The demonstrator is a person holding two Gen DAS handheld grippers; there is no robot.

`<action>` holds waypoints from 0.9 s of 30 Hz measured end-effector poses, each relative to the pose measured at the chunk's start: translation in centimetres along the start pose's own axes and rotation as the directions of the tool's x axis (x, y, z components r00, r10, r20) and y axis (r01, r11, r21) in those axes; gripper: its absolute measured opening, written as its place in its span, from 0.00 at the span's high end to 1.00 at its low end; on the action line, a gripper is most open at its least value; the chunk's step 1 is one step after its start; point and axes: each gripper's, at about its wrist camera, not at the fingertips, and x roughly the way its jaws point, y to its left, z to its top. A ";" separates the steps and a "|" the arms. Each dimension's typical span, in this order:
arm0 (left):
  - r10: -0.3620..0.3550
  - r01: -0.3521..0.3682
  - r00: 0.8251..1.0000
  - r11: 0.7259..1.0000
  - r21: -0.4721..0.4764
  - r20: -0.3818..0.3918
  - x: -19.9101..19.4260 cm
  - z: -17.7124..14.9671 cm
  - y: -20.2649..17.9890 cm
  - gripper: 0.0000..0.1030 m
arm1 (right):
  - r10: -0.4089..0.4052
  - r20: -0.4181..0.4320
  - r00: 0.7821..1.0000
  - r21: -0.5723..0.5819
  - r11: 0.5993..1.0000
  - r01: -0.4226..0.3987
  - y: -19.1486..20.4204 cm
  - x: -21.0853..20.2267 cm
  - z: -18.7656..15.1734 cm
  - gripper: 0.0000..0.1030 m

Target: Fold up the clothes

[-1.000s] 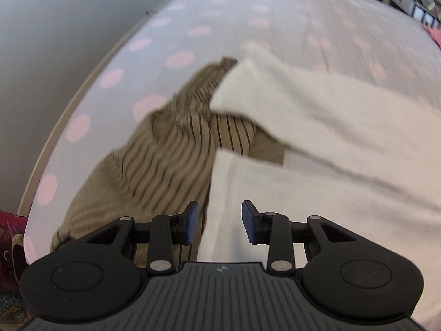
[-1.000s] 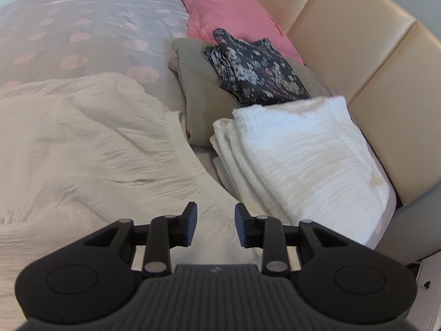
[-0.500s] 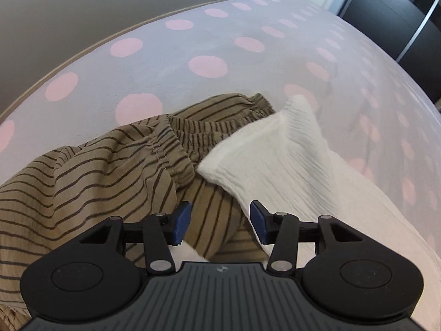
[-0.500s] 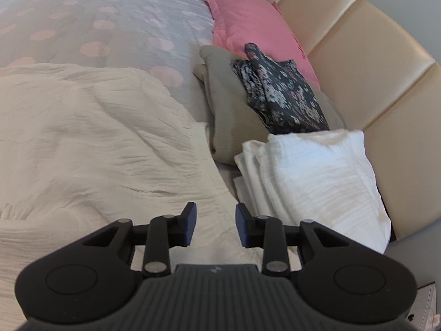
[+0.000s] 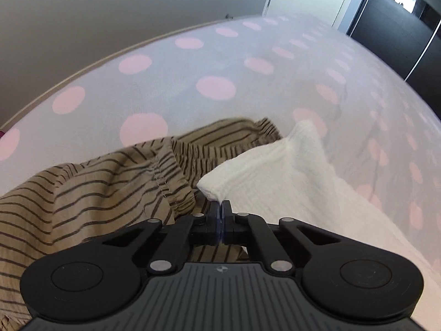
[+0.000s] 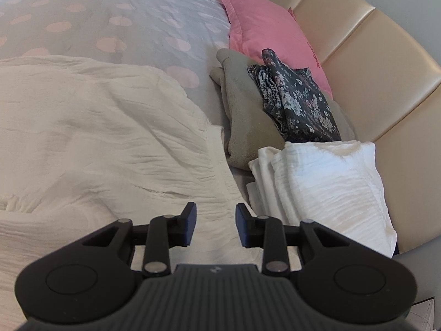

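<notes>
My left hand-held gripper (image 5: 220,207) is clamped on the near corner of the cream garment (image 5: 289,182), whose length runs rightward across the bed (image 5: 215,63) to my right hand-held gripper (image 6: 215,216), jaws apart above its edge

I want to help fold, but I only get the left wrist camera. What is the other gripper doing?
Observer: The right gripper is open above a spread-out cream cloth and holds nothing.
Operator: Is anything folded yet?
Observer: Yes, a folded white cloth lies next to the cream one, by the headboard.
Operator: Are there more clothes?
Observer: A dark flowery garment lies on a beige one, against a pink pillow.
</notes>
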 end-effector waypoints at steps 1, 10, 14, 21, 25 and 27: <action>0.012 -0.012 1.000 1.000 0.005 0.000 -0.5 -0.1 -0.1 1.00 | 0.002 0.002 1.000 -0.001 1.000 -0.002 0.0 -0.1 0.0 0.67; 0.158 -0.155 0.987 0.961 0.229 0.004 -1.5 -1.8 -1.4 1.00 | -0.011 0.004 1.000 0.045 0.999 0.011 -1.5 0.0 -0.2 0.67; 0.120 -0.129 0.992 0.931 0.340 0.048 -2.9 -2.7 -2.6 0.88 | 0.038 -0.007 0.999 0.146 0.989 -0.037 -3.8 0.6 -0.4 0.67; -0.089 0.024 0.992 0.819 0.574 0.086 -7.3 -6.3 -5.3 0.82 | 0.163 0.110 0.980 0.094 0.980 -0.173 -5.1 -0.4 -1.4 0.67; -0.162 0.072 0.985 0.702 0.709 0.060 -9.2 -9.2 -5.8 0.82 | 0.223 0.168 0.960 -0.119 0.972 -0.205 -4.2 -1.9 -2.5 0.66; -0.156 0.058 0.986 0.631 0.773 0.053 -10.1 -10.7 -5.3 0.81 | 0.234 0.184 0.955 -0.218 0.957 -0.192 -3.7 -2.5 -3.2 0.66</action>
